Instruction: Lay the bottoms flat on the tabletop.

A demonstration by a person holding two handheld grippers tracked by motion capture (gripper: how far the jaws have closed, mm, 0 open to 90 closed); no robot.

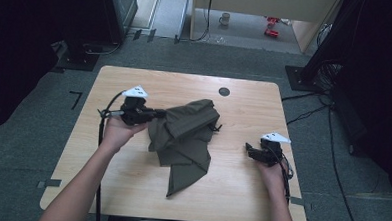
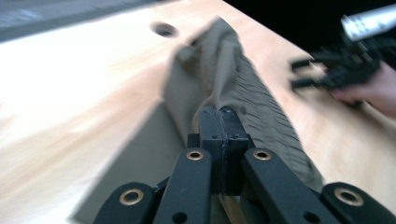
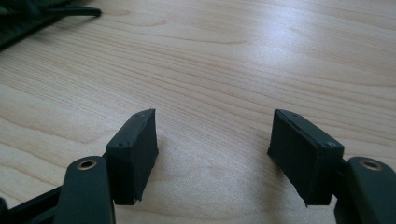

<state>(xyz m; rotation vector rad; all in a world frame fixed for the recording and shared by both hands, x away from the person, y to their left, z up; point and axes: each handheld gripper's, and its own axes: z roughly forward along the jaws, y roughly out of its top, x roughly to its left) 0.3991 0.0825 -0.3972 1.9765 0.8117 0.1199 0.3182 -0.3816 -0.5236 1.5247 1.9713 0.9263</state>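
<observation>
Grey carpet floor (image 1: pixel 28 133), wooden table (image 1: pixel 245 192)

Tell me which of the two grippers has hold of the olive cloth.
The left gripper: its jaws are shut on an edge of the olive cloth, seen pinched in the left gripper view. The right gripper sits apart on the bare table, jaws open with nothing between them.
</observation>
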